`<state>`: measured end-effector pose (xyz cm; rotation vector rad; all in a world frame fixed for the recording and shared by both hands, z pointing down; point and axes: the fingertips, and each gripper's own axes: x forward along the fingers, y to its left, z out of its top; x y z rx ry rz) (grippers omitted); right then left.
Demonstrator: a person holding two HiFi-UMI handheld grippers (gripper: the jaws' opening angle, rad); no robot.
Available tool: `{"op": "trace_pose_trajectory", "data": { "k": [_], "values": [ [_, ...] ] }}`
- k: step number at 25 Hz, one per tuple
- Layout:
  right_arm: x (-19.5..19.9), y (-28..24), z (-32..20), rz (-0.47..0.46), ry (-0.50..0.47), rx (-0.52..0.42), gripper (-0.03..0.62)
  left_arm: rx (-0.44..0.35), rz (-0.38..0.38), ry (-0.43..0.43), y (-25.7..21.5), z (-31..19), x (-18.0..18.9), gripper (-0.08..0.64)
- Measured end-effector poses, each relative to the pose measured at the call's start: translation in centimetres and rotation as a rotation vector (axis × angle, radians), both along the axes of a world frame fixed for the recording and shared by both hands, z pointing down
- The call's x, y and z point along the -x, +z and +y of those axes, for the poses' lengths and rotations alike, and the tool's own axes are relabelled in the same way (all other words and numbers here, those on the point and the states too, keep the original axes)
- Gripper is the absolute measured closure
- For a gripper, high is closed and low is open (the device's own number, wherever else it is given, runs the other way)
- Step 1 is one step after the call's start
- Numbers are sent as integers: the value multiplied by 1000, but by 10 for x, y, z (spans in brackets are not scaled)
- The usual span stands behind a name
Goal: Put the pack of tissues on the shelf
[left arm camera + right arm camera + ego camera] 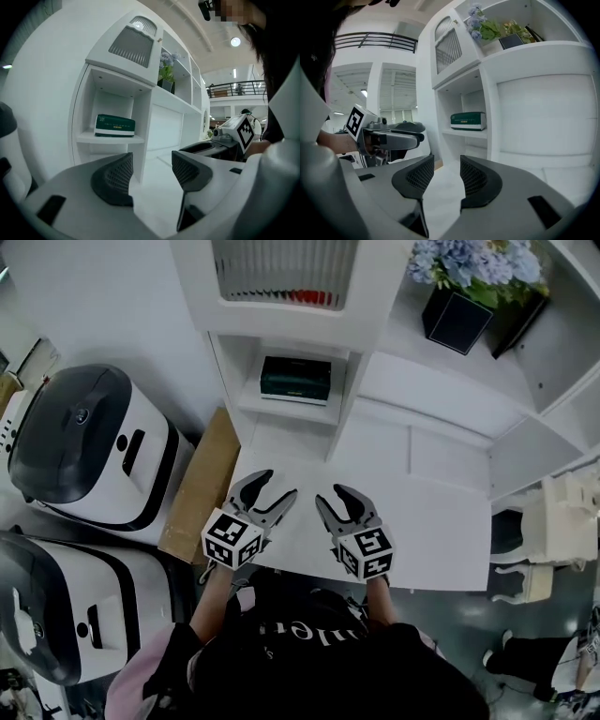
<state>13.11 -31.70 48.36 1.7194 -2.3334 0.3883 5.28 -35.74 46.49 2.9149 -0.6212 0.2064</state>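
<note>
The pack of tissues [295, 380] sits on the shelf [281, 413].

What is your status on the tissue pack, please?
Left gripper open, empty. Right gripper open, empty; both over the counter. Pack of tissues lying on the shelf, clear of both. Nothing in the way.

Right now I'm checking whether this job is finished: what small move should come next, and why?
Probably just draw both hands back and stop. The green and white rectangular tissue pack already lies flat on the white cubby shelf. The left hand-held gripper and right hand-held gripper are open and empty over the white counter, short of the pack.
</note>
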Motion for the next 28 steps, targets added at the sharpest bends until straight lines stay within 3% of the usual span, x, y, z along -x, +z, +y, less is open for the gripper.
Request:
{"op": "trace_pose_trajectory", "data": {
  "k": [9, 19, 28],
  "values": [
    [3, 4, 64, -27, -119, 0, 403, 58, 52, -87, 8, 79, 5, 364],
    [6, 33, 136, -80, -208, 51, 405, 93, -1, -200, 32, 155, 17, 469],
    [28, 34, 165, -119, -230, 41, 422, 113, -14, -206, 38, 198, 33, 512]
  ]
}}
